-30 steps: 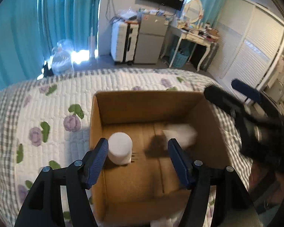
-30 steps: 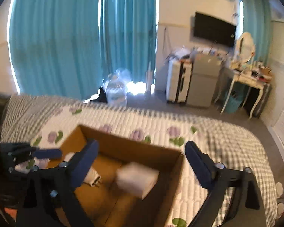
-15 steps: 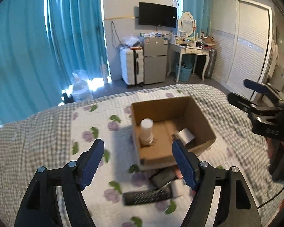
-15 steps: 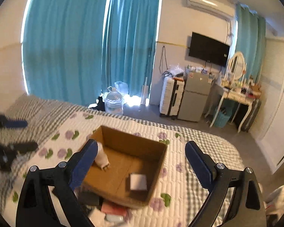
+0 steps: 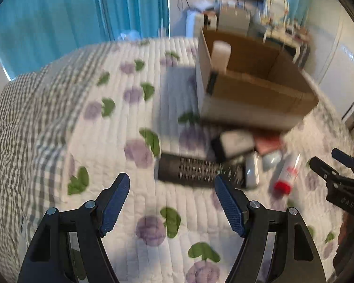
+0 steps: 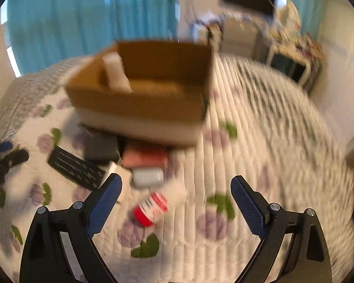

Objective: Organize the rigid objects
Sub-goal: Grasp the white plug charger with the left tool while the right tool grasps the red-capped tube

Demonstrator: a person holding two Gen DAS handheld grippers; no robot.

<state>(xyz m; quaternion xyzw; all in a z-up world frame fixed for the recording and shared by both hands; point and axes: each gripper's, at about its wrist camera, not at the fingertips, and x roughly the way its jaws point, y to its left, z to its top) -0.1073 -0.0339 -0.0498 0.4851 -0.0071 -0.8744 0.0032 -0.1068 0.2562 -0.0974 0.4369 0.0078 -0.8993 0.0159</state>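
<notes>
Both grippers have dropped from the cardboard box (image 6: 139, 99) toward the clutter near it. Left gripper (image 5: 172, 200) and right gripper (image 6: 175, 204) gape empty. Risk: the red-capped bottle (image 6: 157, 204), lying on quilt (image 6: 271, 165), may roll under a careless pinch.

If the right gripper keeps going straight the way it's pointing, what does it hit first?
Probably the white bottle with the red cap, lying on the quilt just ahead of the right gripper, between its open, empty jaws and nearer the left one. The blur leaves depth uncertain.
</notes>
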